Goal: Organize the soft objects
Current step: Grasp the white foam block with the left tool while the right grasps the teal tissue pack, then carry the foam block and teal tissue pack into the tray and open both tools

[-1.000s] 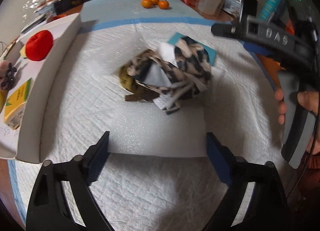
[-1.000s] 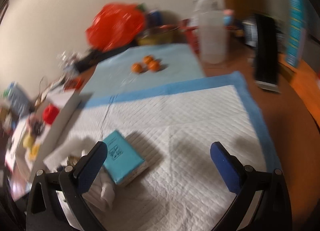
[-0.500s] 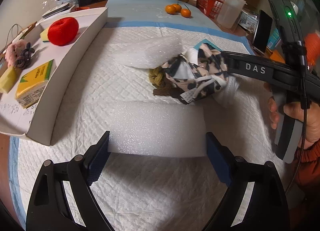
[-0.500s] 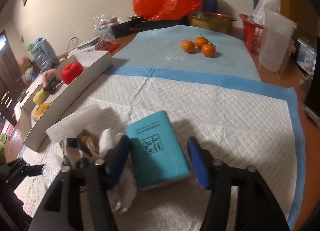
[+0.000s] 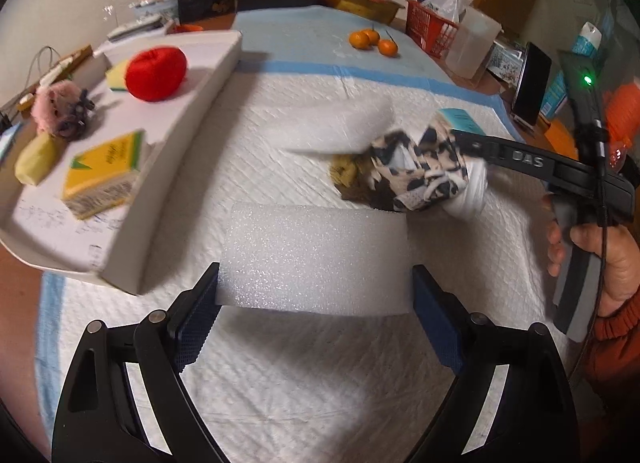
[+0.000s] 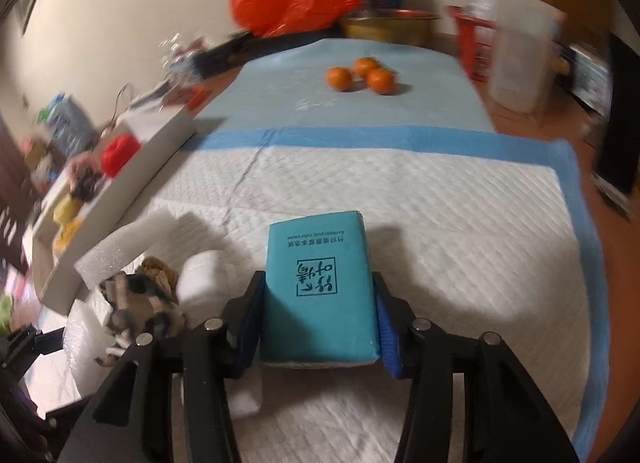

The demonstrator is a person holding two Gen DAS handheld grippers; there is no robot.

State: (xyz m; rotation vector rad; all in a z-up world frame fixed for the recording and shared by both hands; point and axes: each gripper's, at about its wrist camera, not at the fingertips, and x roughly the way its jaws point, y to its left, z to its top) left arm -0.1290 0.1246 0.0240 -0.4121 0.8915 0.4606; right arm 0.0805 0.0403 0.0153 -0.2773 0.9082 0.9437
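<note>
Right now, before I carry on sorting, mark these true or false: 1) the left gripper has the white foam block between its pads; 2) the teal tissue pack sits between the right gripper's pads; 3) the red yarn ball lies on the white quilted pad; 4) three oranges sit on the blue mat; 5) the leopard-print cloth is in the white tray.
1) True: the white foam block spans the left gripper pad to pad.
2) True: the right gripper is closing its jaws on the teal tissue pack.
3) False: the red yarn ball lies in the white tray.
4) True: three oranges sit on the blue mat.
5) False: the leopard-print cloth lies on the white quilted pad.
</note>
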